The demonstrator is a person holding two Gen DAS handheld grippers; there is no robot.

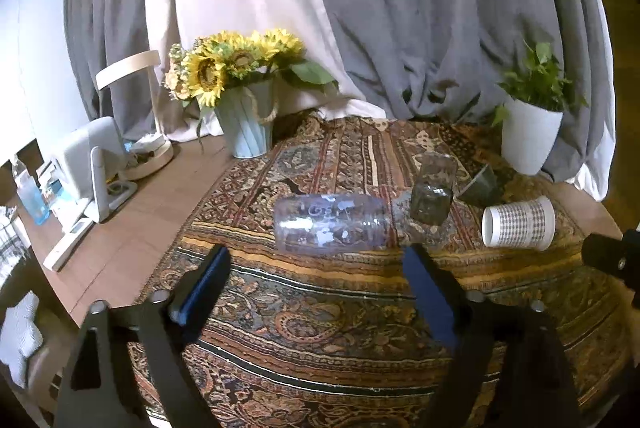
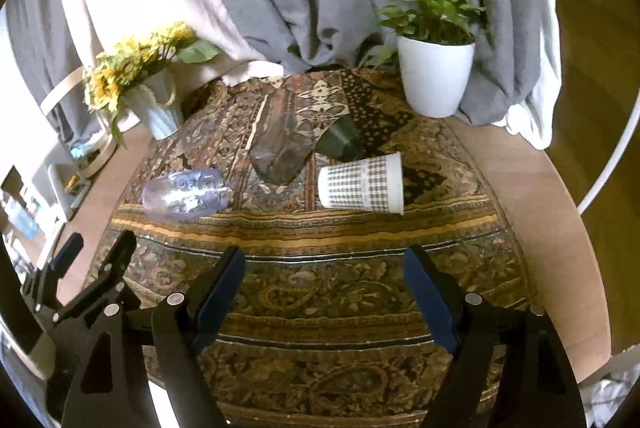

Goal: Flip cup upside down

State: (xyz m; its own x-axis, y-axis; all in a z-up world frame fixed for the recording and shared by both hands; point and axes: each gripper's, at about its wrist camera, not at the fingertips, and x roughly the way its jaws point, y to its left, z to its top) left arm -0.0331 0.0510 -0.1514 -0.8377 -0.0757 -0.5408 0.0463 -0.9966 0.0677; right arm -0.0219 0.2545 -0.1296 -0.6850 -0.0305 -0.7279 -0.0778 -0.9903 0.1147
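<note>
Four cups lie on their sides on the patterned cloth (image 2: 320,240) that covers the round worktop (image 2: 536,196), so each must first be picked up before it can be set mouth down. In the right wrist view the checked paper cup (image 2: 362,184) is at about 12 o'clock from the right gripper (image 2: 325,260), with its wide mouth toward 3 o'clock. The smoky glass cup (image 2: 280,158) is just beside it toward 10 o'clock, and the dark green cup (image 2: 340,140) lies behind, very near both; I cannot tell whether they touch. The clear plastic cup (image 2: 186,194) with white printing rests apart at 10 o'clock. All four look empty, as far as the pictures show.

In the left wrist view the left gripper (image 1: 318,254) hangs just before the clear plastic cup, which is at 12 o'clock, so I judge this cup is its target. The jaws of both grippers stand wide apart and hold nothing, a good width to go around a cup body. The right gripper faces the checked paper cup in the same way.

At the back edge, a pale blue bucket (image 1: 248,126) holds sunflowers (image 1: 232,62) at 11 o'clock, and a white pot (image 2: 434,76) holds a green plant (image 2: 436,4) at 1 o'clock. They seem to be decoration, well apart from the cups.
</note>
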